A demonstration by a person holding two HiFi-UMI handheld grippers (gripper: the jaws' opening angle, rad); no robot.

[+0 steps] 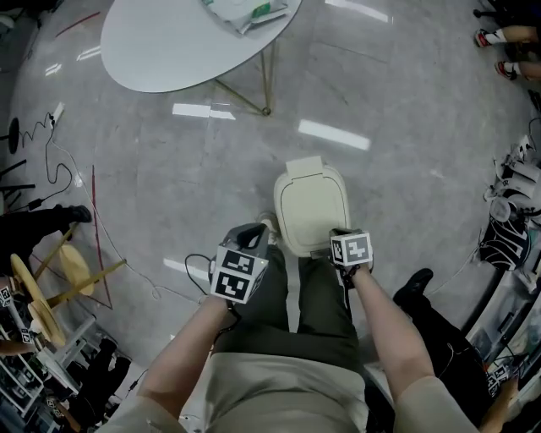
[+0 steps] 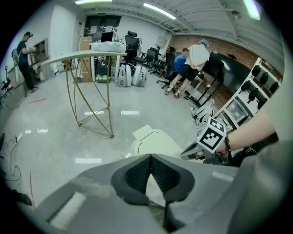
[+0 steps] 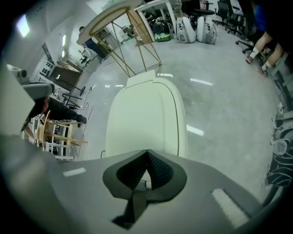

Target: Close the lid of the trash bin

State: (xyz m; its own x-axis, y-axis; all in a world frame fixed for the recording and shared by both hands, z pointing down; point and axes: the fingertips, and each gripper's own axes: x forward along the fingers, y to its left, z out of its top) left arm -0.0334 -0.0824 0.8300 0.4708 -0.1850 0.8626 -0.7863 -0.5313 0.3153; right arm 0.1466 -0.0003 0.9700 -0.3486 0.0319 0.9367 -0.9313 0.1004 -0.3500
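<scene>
The cream trash bin [image 1: 311, 207] stands on the grey floor just ahead of the person's knees, its lid lying flat and down on the body. It also shows in the left gripper view [image 2: 155, 142] and fills the right gripper view [image 3: 146, 119]. My right gripper [image 1: 338, 233] hangs over the bin's near right edge, jaws shut with nothing between them [image 3: 147, 151]. My left gripper [image 1: 258, 230] is beside the bin's near left corner, apart from it, also shut and empty [image 2: 150, 156].
A round white table [image 1: 169, 42] on thin gold legs [image 1: 254, 93] stands further ahead, a plastic bag [image 1: 245, 13] on it. Cables [image 1: 51, 161] and a wooden stool [image 1: 59, 271] lie to the left. Bags [image 1: 511, 211] and another person's shoe [image 1: 418, 283] are to the right.
</scene>
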